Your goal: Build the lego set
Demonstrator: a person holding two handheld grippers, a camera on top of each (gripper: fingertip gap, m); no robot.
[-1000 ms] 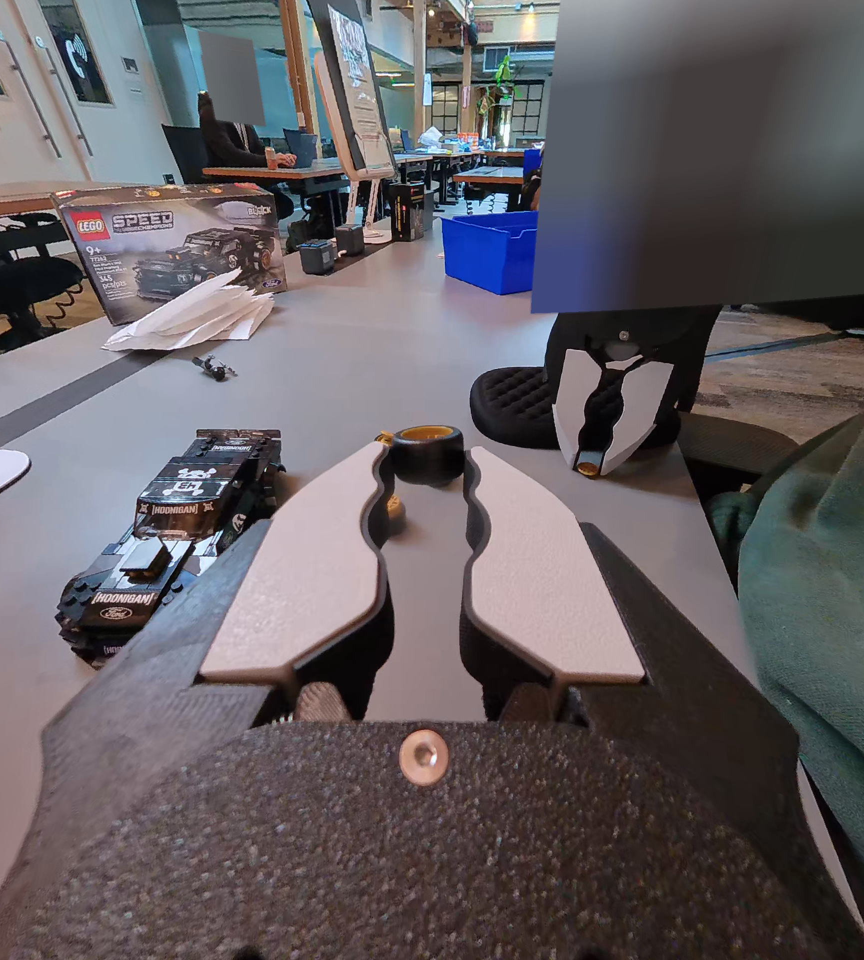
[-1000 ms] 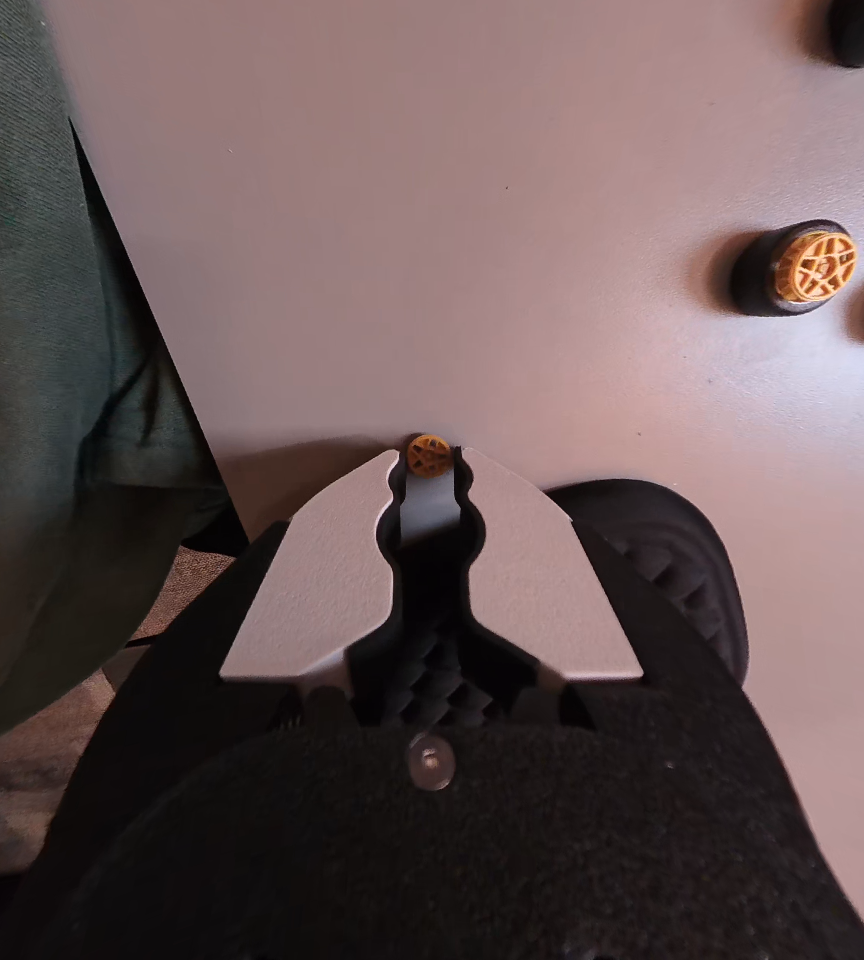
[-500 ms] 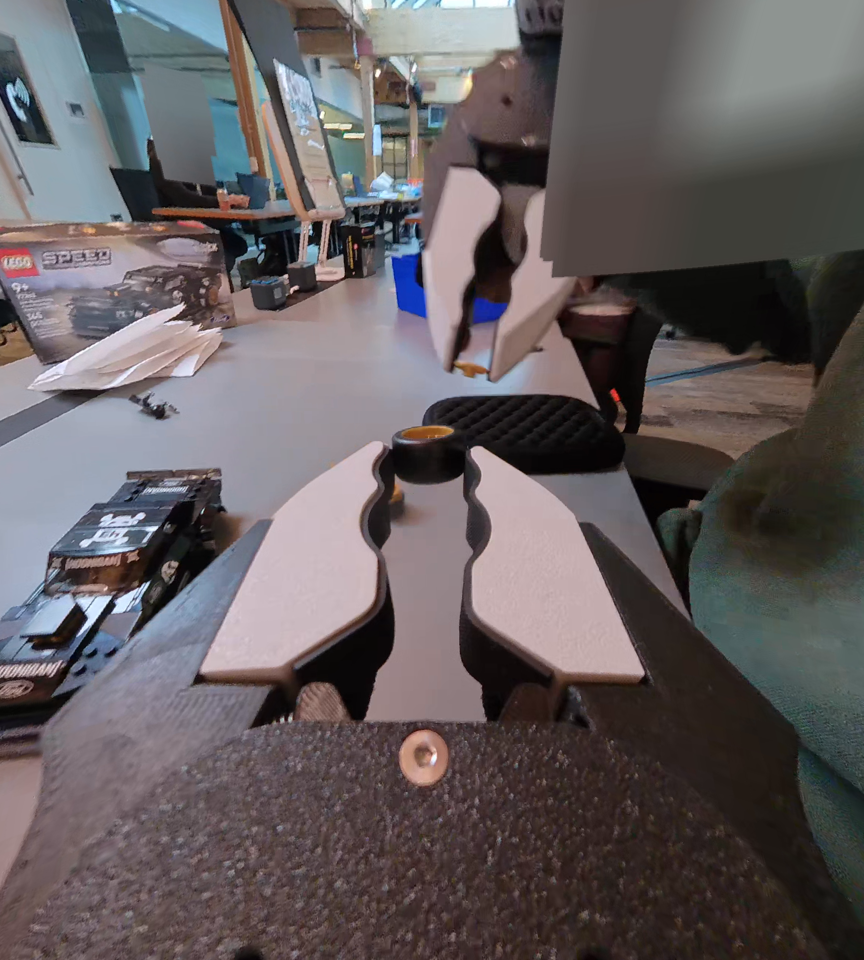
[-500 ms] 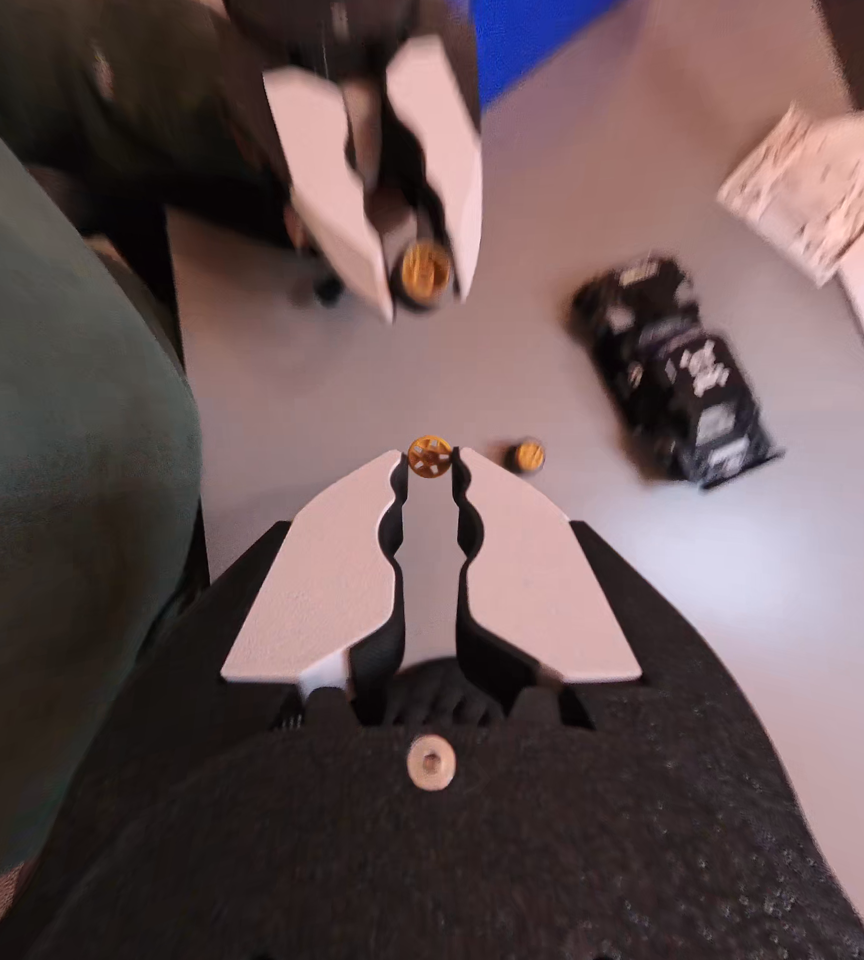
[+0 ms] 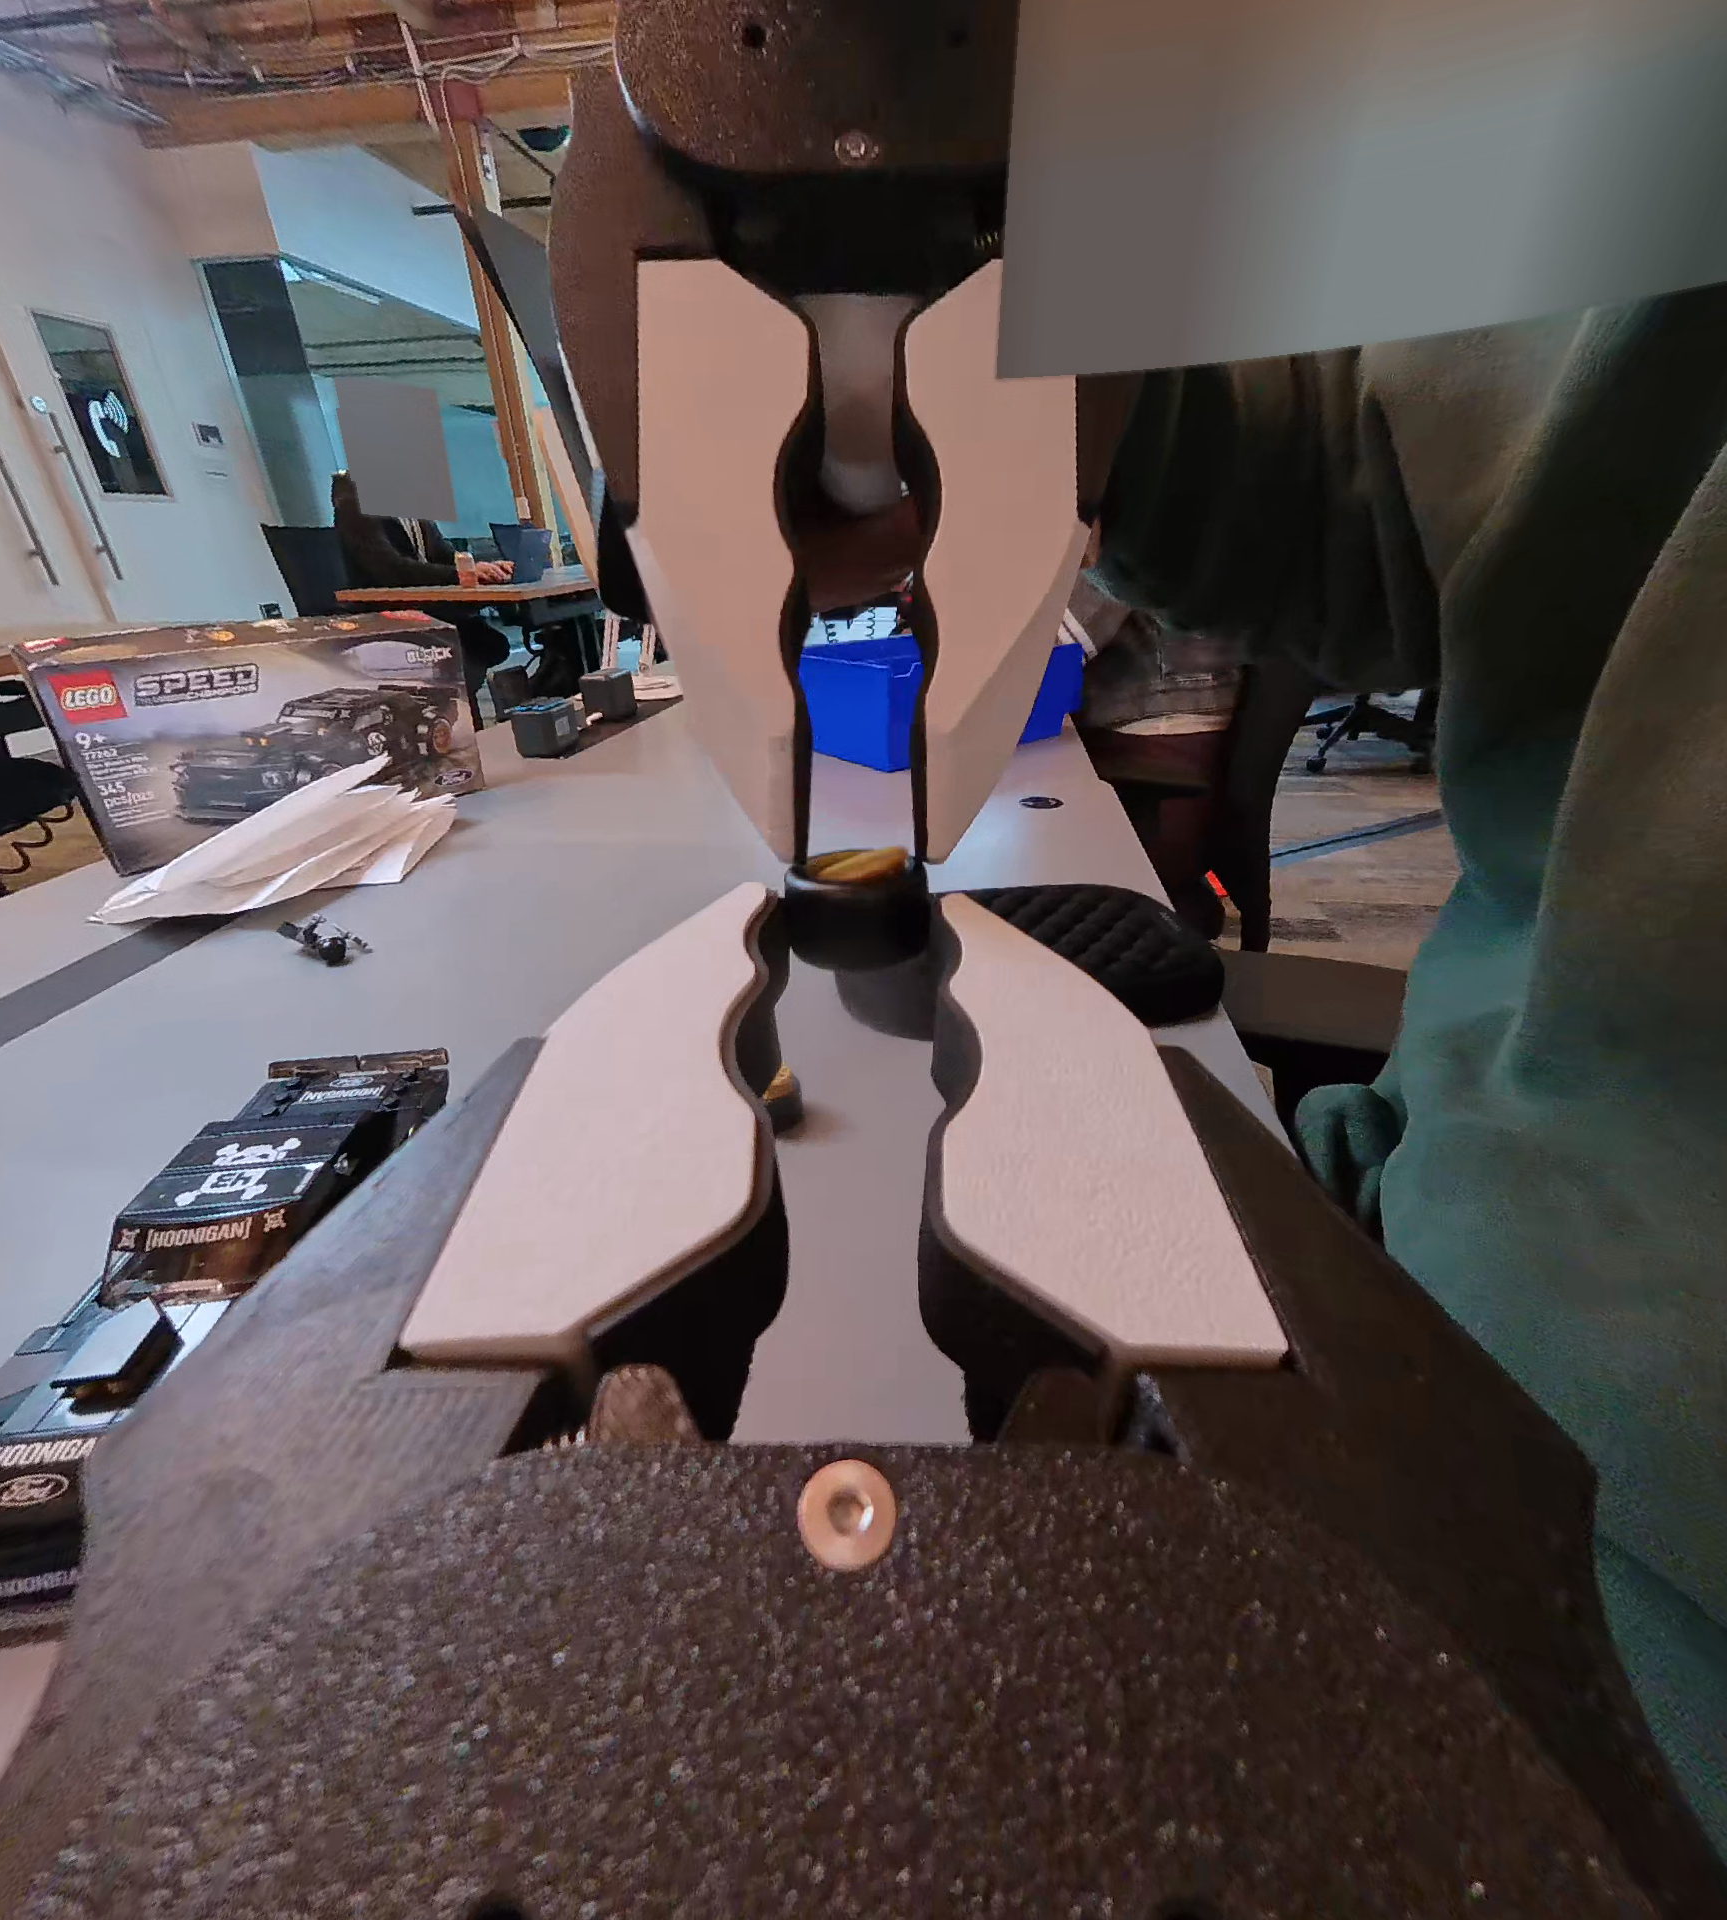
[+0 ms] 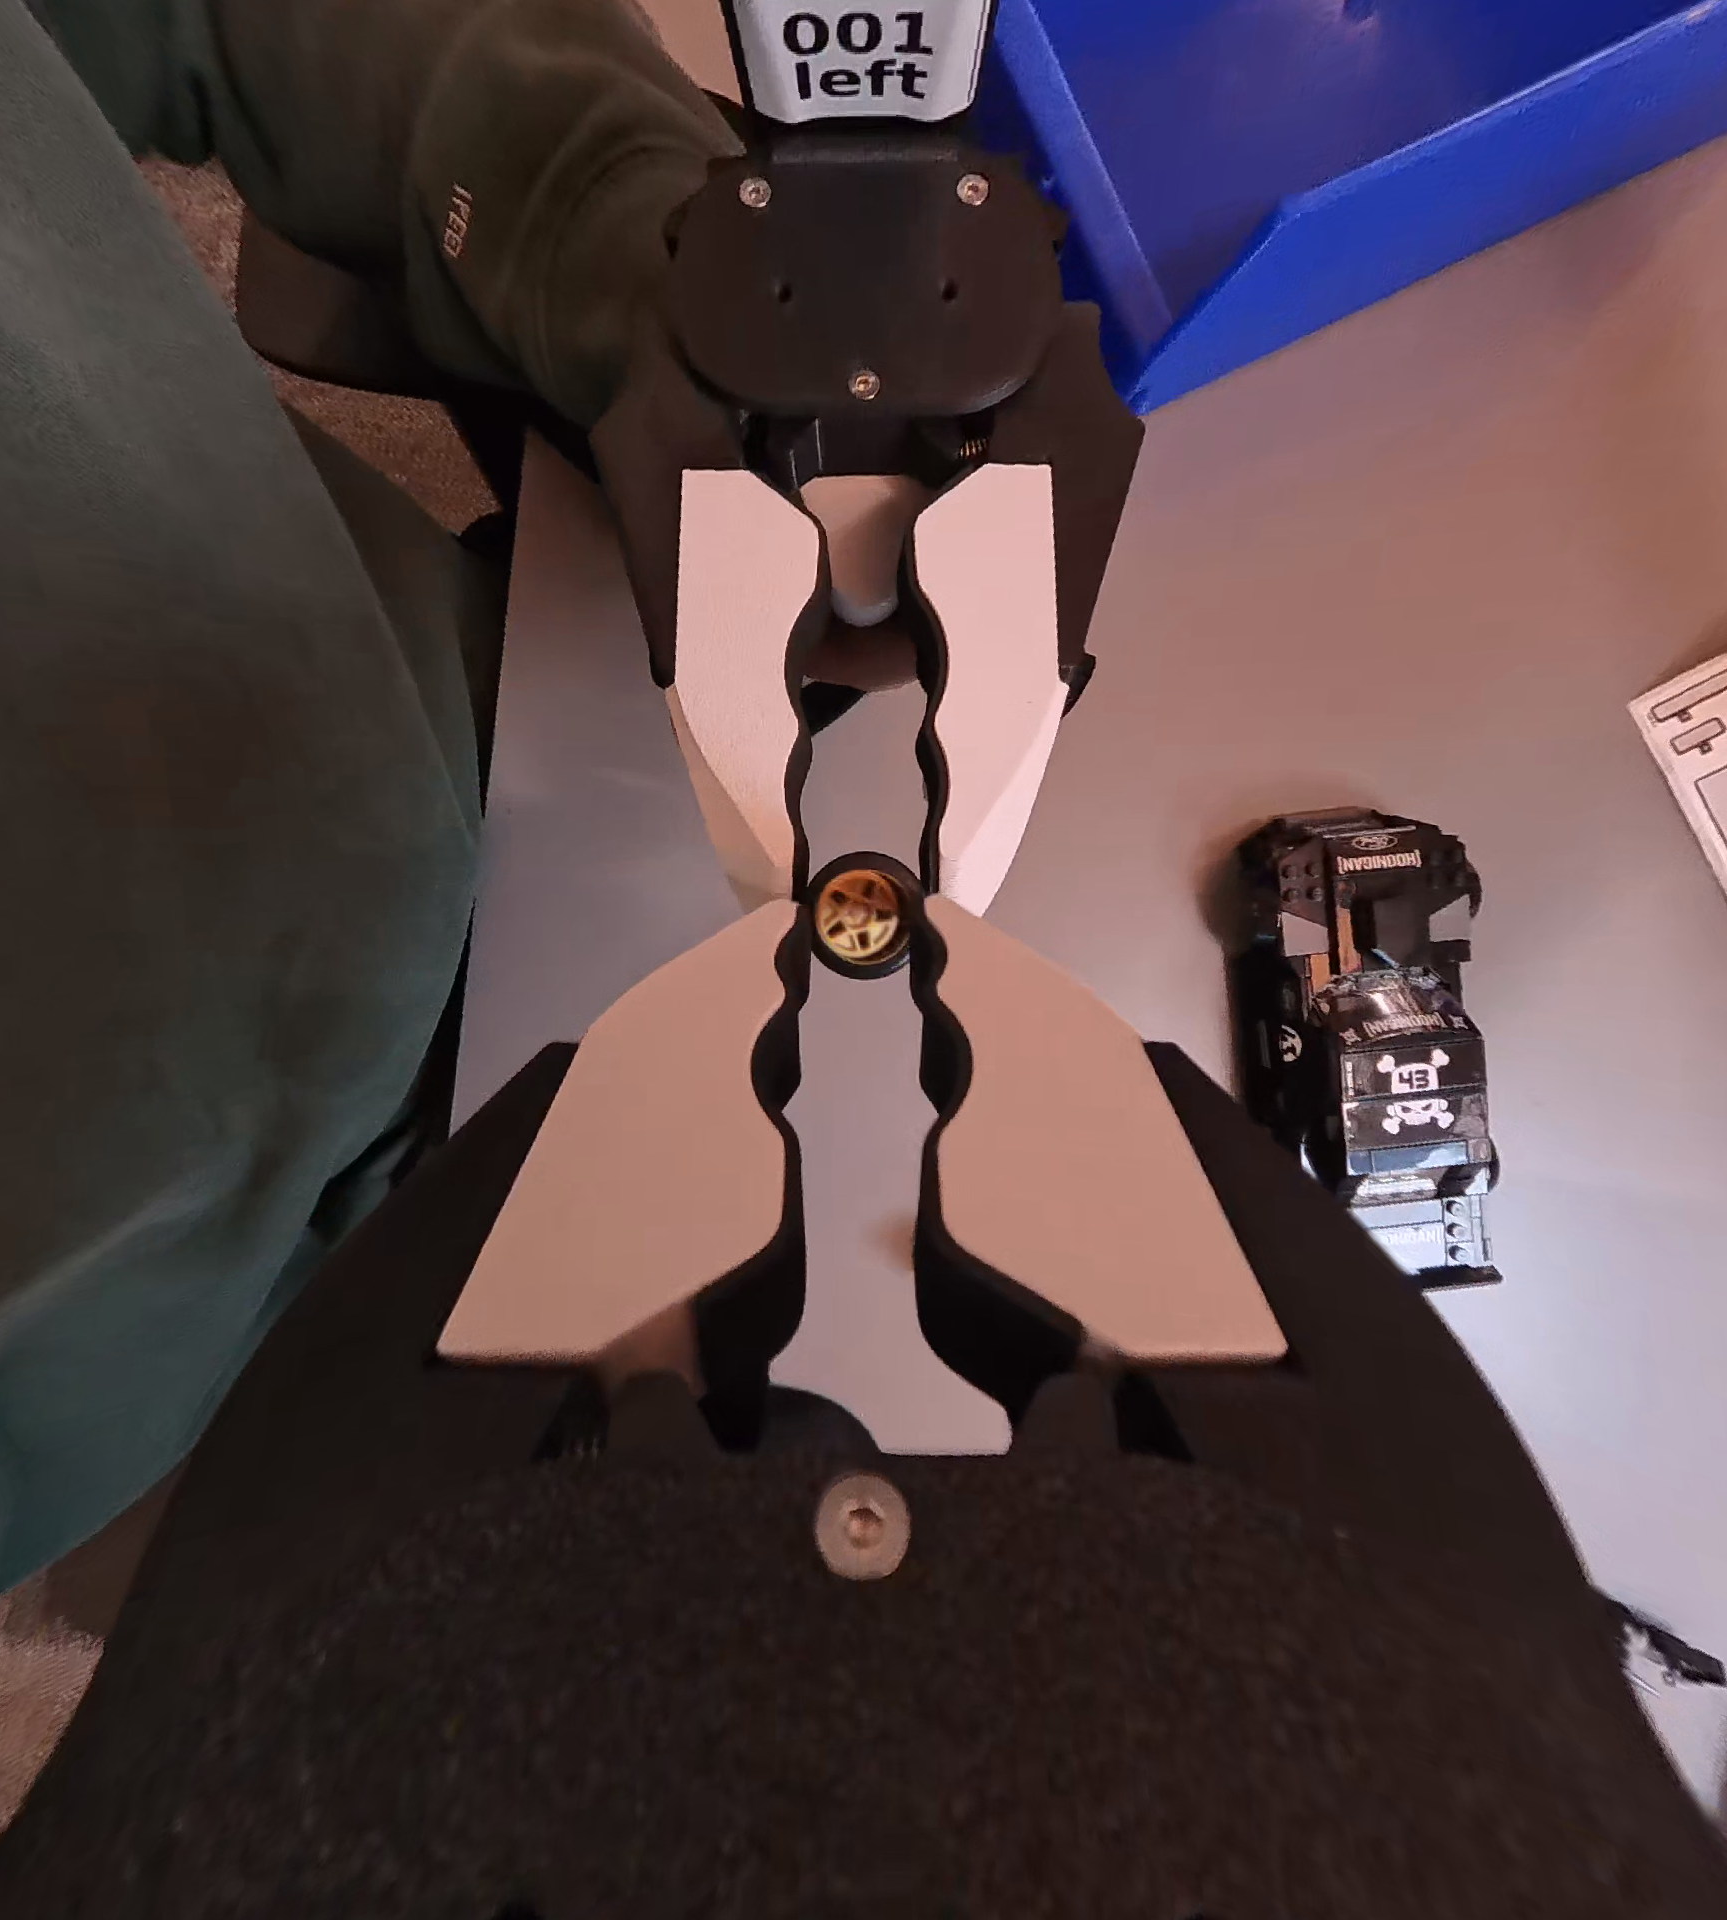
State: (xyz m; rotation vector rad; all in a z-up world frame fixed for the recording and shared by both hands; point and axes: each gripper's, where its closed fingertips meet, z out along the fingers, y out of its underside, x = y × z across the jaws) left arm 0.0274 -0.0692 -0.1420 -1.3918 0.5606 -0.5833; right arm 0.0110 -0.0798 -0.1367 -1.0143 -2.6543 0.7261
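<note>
A: The left tongs (image 5: 857, 914) have a black body with a rough, grainy matt finish, and their fingers (image 5: 620, 1132) wear pale plates, finely textured and dull.

B: Same on the right tongs (image 6: 859, 925). One bright metal screw (image 6: 861, 1529) sits in the body.

A: The tyre (image 5: 857, 920) looks like matt black rubber, and the rim (image 6: 857, 914) is shiny gold plastic.

B: The car (image 6: 1368, 1049) is glossy black plastic. The surface (image 5: 526, 914) is smooth, matt grey.

A: The box (image 5: 256, 727) looks like printed cardboard with a slight sheen, with crumpled white paper bags (image 5: 298, 842) in front of it.

B: The bin (image 6: 1410, 156) is smooth blue plastic. The sleeve (image 5: 1617, 935) is soft green fleece-like cloth.
</note>
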